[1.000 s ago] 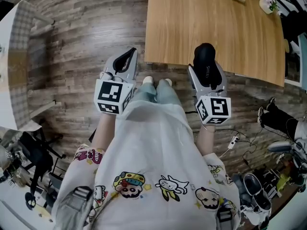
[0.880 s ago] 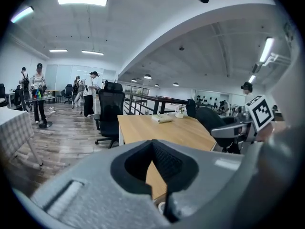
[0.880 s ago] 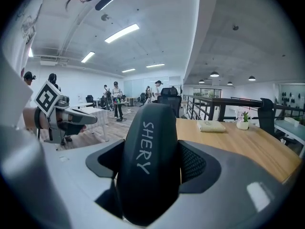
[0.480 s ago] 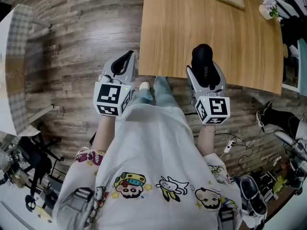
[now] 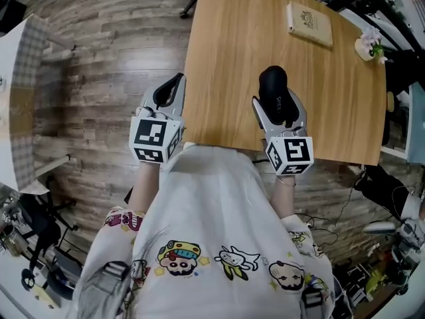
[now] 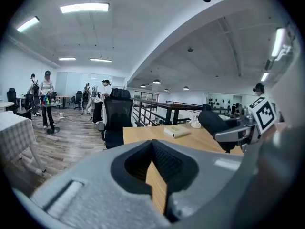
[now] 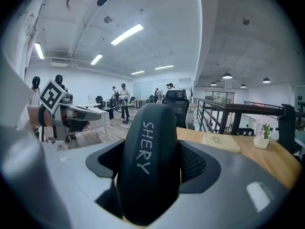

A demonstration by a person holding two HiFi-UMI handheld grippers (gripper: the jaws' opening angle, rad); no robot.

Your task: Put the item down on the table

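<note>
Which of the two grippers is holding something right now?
The right gripper, its jaws closed on the black SHERY-marked case over the table; the left gripper holds nothing.

A tan booklet (image 5: 309, 24) is lying flat, a small white flowerpot (image 5: 369, 45) sitting near it – the two apart. A black office chair (image 6: 117, 116) is standing on the plank floor (image 5: 106, 65) – people (image 6: 46, 97) are standing far behind it.
</note>
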